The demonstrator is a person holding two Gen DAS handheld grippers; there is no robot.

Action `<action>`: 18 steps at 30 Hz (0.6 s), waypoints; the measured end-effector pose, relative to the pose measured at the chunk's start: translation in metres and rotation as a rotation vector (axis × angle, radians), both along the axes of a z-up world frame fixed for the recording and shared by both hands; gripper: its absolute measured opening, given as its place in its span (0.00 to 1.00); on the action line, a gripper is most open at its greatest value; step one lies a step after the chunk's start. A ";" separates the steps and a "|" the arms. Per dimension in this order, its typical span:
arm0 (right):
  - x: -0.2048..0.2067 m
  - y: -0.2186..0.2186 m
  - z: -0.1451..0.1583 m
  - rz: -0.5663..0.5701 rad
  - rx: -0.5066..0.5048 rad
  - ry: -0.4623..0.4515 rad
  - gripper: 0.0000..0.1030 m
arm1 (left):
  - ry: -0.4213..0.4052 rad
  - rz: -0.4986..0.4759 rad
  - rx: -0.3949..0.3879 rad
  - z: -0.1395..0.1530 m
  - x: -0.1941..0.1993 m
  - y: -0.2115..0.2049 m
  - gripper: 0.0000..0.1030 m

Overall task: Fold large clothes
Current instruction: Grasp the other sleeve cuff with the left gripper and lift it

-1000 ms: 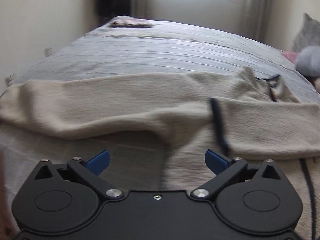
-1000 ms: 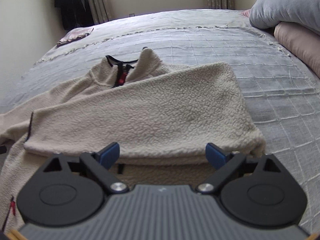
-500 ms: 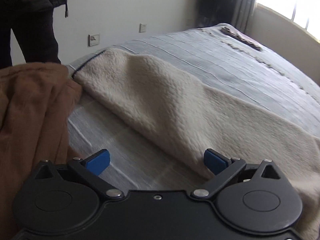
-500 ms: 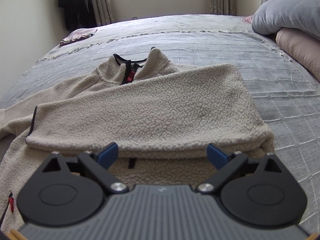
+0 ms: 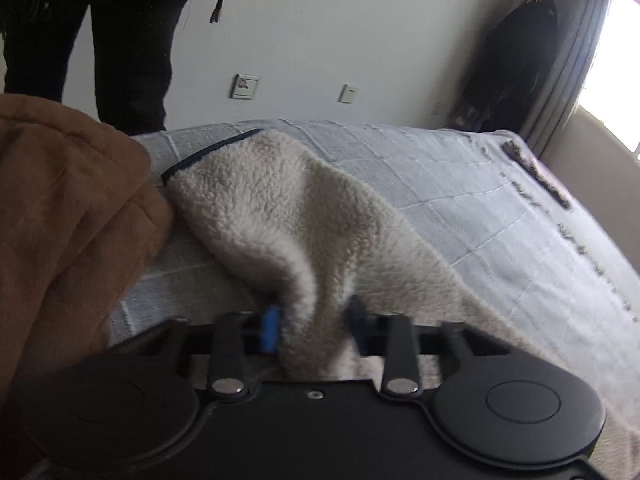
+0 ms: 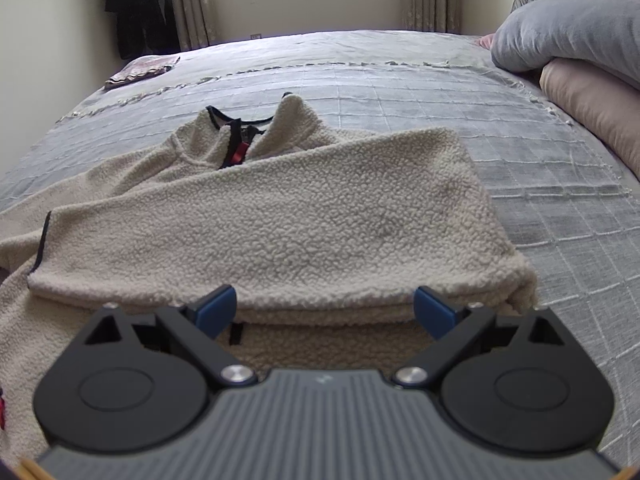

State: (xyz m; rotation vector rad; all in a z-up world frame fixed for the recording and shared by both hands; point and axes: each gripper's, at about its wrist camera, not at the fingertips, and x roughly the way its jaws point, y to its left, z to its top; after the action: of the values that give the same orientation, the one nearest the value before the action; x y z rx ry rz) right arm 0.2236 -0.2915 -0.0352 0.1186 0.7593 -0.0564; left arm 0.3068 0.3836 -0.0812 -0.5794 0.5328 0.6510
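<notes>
A cream fleece pullover [image 6: 304, 220] with dark trim and a red zip pull lies on the grey quilted bed [image 6: 400, 80]. Its right sleeve is folded across the chest. In the left wrist view the other sleeve [image 5: 280, 216] stretches out to its dark-edged cuff. My left gripper [image 5: 314, 328] is shut on that sleeve, with fleece bunched between the blue pads. My right gripper [image 6: 326, 310] is open and empty, just above the pullover's lower body near the folded sleeve's edge.
A brown garment [image 5: 68, 220] lies heaped at the bed's left edge beside the sleeve cuff. A person in dark clothes [image 5: 120, 40] stands past that edge. Grey and pink pillows [image 6: 580, 64] are at the right. A small folded cloth [image 6: 140, 68] lies at the far corner.
My left gripper has swung left along the sleeve toward the cuff and closed on the fleece; it was open before. My right gripper has barely moved and stays open.
</notes>
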 end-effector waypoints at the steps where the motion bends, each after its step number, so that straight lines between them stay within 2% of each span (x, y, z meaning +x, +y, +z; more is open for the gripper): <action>1: 0.000 -0.003 0.001 -0.007 0.007 -0.005 0.94 | -0.017 -0.001 -0.002 0.004 -0.002 -0.002 0.20; 4: 0.000 -0.010 0.004 -0.027 0.028 -0.022 0.94 | -0.072 -0.056 0.054 0.030 -0.009 -0.019 0.18; 10: -0.001 -0.022 0.008 -0.051 0.060 -0.047 0.94 | -0.262 -0.241 0.132 0.109 -0.015 -0.084 0.18; 14: -0.004 -0.030 0.011 -0.058 0.095 -0.067 0.94 | -0.378 -0.433 0.166 0.154 -0.016 -0.160 0.18; 18: -0.006 -0.038 0.014 -0.064 0.125 -0.087 0.94 | -0.438 -0.627 0.146 0.178 -0.014 -0.243 0.18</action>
State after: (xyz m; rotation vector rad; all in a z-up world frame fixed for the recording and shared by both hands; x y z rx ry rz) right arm 0.2177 -0.3300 -0.0210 0.2630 0.6717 -0.0638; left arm 0.2930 0.1403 0.0969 -0.3691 0.2261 -0.0393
